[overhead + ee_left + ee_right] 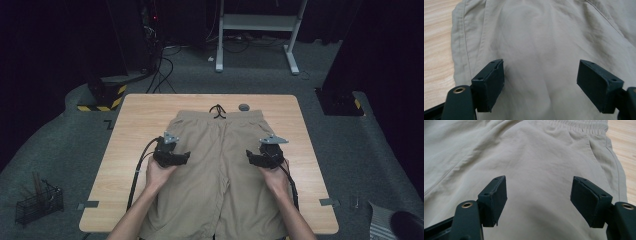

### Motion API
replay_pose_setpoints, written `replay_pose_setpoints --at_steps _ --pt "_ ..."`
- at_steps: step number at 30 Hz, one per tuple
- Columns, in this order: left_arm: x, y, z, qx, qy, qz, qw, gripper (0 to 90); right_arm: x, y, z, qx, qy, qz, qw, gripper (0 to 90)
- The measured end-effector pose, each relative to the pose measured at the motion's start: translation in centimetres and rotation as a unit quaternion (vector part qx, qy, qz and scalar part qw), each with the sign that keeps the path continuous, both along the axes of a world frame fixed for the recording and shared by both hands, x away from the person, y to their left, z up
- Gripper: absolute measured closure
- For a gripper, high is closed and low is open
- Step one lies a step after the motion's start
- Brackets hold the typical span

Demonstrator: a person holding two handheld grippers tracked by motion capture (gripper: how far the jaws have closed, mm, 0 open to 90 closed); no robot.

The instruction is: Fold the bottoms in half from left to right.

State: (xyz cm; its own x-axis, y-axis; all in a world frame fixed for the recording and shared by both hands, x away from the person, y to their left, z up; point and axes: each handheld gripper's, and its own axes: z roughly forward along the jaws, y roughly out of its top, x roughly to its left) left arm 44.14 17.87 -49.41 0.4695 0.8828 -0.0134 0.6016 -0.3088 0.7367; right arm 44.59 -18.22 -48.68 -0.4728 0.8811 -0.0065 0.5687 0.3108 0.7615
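Two grippers hang over the khaki shorts (220, 165), which lie flat on the wooden table (135, 125), waistband at the far side. Left gripper (540, 83) is over the left leg panel, jaws spread, gripping nothing. Right gripper (539, 202) is over the right panel, jaws wide apart and empty.

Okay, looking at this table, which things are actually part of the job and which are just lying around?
Part of the job:
- khaki shorts, spread flat on the table
- left gripper, jaws open over the left leg
- right gripper, jaws open over the right leg

Just lying about:
- small grey round object near the waistband
- wire basket on the floor
- white frame behind the table
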Motion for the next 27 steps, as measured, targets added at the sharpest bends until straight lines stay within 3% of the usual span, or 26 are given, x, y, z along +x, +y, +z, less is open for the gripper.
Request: replay_pose_setpoints --at_steps 6,13,24,27 --pt "1.2 -0.7 -0.2 0.009 0.0 0.002 1.0 22.6 1.2 0.5 -0.5 -0.001 0.005 -0.013 0.9999 29.9" --pt "2.5 -1.3 -1.3 0.027 0.015 0.011 0.9995 22.7 2.3 1.2 -1.6 -0.002 0.019 -0.018 0.9996 30.8" --pt "2.8 -1.2 -2.2 0.039 0.023 0.017 0.9989 22.9 3.1 2.0 -3.0 -0.018 0.037 -0.016 0.999 31.2" --pt "2.8 -1.1 -2.4 0.032 0.025 0.018 0.999 22.9 3.1 2.1 -3.2 -0.019 0.041 -0.017 0.9988 31.1"
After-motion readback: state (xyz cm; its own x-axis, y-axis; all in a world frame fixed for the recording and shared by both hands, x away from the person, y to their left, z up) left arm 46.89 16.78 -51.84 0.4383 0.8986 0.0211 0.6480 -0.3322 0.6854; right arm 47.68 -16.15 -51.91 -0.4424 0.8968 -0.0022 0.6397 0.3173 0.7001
